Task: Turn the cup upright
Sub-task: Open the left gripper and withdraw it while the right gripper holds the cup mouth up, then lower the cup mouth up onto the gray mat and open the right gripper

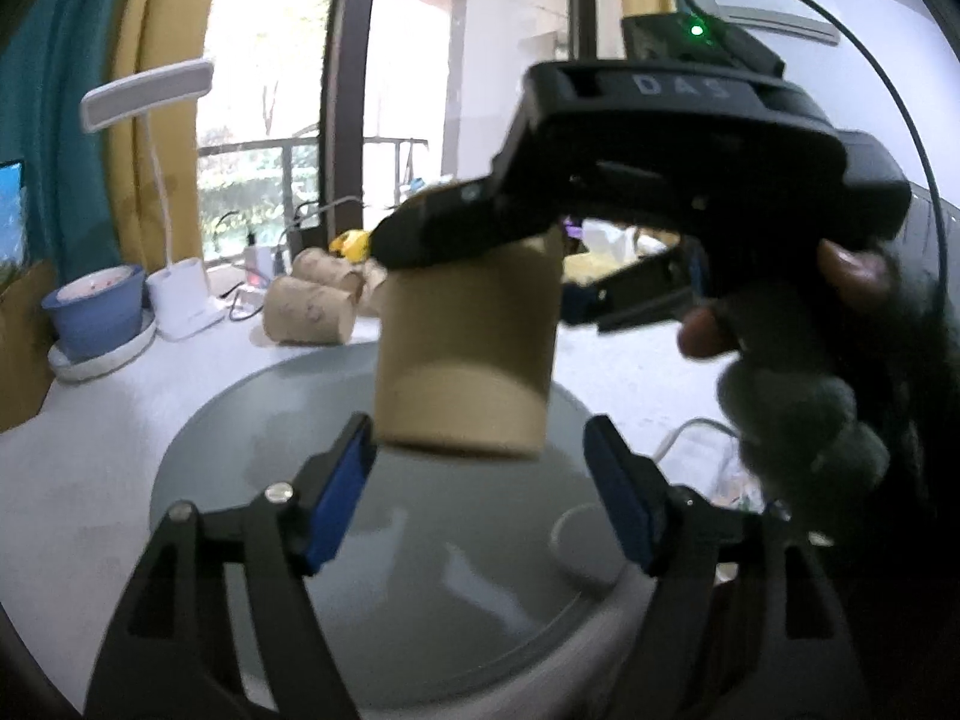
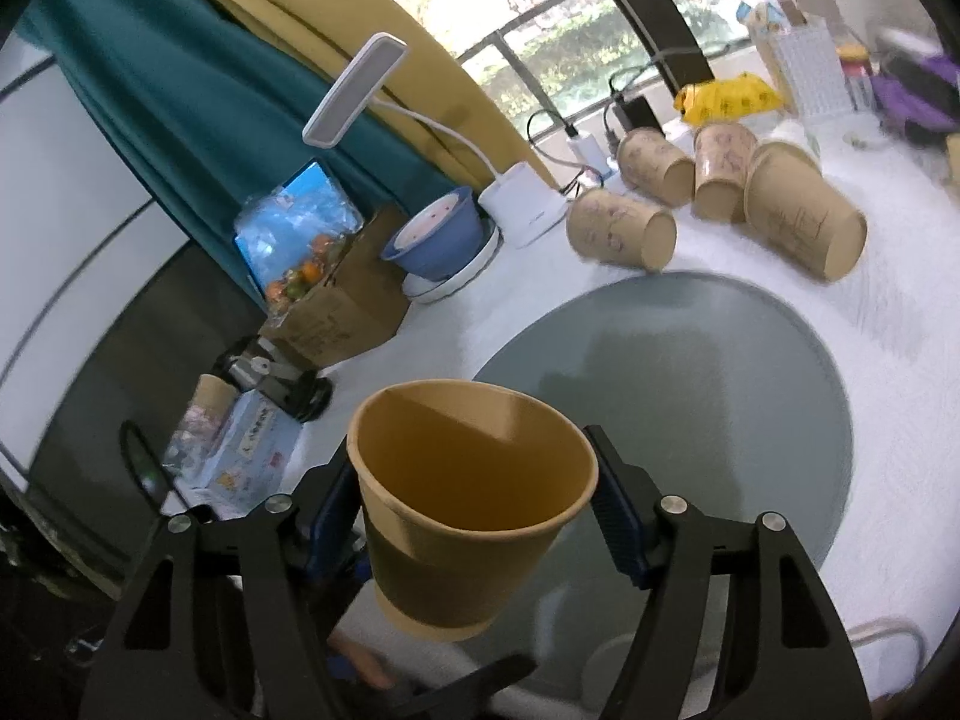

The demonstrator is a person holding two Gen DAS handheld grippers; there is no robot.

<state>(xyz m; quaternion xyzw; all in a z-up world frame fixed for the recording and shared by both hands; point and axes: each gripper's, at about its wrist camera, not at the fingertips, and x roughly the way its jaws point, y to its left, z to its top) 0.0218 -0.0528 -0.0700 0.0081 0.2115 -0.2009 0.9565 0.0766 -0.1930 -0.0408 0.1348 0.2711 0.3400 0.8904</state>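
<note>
Item: brown paper cup, with a darker sleeve band around its middle. It is being held mouth-up and slightly tilted, clear of the surface, above the round grey mat. In the right wrist view its open rim is facing the camera and the inside is showing empty.

Right gripper: its blue-padded fingers are clamping the cup from both sides just below the rim. In the left wrist view the same gripper is reaching in from the right, gripped by a gloved hand, with the cup hanging beneath it.

Left gripper: its fingers are standing apart with nothing between them, sitting low in front of the cup's base and not touching it.

Other cups: four printed paper cups are lying on their sides in a group at the far edge of the mat.

Further items at the back of the surface: a white desk lamp with a bent neck, a blue bowl resting on a white plate, a cardboard box and a yellow packet.
</note>
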